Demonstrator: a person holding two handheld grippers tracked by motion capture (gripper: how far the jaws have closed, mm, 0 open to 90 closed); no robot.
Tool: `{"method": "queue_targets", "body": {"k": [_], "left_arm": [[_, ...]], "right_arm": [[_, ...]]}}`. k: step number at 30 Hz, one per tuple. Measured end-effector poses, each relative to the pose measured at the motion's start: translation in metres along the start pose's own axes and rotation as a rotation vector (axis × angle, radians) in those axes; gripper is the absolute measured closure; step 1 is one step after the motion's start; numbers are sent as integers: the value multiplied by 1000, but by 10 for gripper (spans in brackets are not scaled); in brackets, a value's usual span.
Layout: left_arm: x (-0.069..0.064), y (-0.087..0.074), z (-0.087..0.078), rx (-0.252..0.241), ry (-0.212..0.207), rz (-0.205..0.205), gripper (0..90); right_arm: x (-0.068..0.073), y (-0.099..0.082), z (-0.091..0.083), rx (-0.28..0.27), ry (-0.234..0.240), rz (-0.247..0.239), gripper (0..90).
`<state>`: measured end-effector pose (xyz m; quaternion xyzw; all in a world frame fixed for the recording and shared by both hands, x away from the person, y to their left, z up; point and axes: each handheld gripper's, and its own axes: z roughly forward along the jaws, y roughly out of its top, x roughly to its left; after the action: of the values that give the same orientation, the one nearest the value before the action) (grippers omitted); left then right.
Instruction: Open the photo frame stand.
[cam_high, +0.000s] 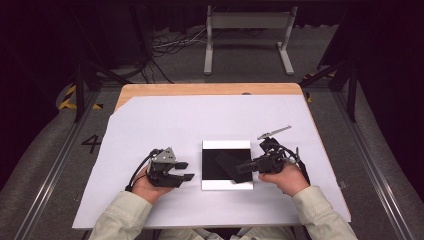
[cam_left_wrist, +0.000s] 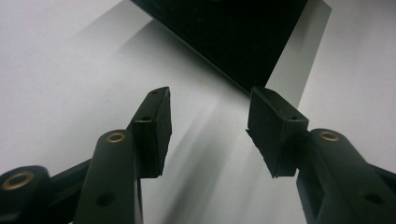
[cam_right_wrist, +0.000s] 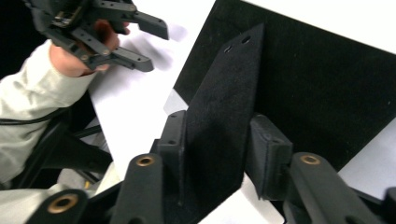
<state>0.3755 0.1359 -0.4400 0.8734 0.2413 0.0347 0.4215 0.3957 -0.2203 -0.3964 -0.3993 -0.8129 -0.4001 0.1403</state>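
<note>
A black square mat (cam_high: 215, 155) with white borders lies on the white sheet in front of me. A flat black strip (cam_right_wrist: 224, 107), with two small holes at its far end, is tilted up over the mat (cam_right_wrist: 327, 84). My right gripper (cam_right_wrist: 219, 140) is shut on it across its width, one pad on each long edge. In the high view the right gripper (cam_high: 242, 167) reaches over the mat's right side. My left gripper (cam_high: 189, 170) rests just left of the mat, open. Nothing is between the left gripper's (cam_left_wrist: 210, 126) pads, and the mat's corner (cam_left_wrist: 233, 37) lies ahead of them.
A small silver metal part (cam_high: 274, 132) lies on the white sheet (cam_high: 165, 120) beyond my right hand. The sheet covers a wooden table (cam_high: 210, 89). A white stand (cam_high: 248, 30) and cables are on the floor past the far edge.
</note>
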Motion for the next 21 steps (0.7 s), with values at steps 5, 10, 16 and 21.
{"method": "queue_targets", "body": {"k": [5, 10, 16, 21], "left_arm": [[0, 0, 0, 0, 2, 2, 501], [0, 0, 0, -1, 3, 2, 501], [-1, 0, 0, 0, 0, -1, 501], [0, 0, 0, -1, 5, 2, 501]], "right_arm": [[2, -2, -5, 6, 28, -8, 686], [8, -5, -10, 31, 58, -31, 744], [12, -10, -13, 68, 101, -59, 808], [14, -14, -13, 95, 154, -88, 877]]}}
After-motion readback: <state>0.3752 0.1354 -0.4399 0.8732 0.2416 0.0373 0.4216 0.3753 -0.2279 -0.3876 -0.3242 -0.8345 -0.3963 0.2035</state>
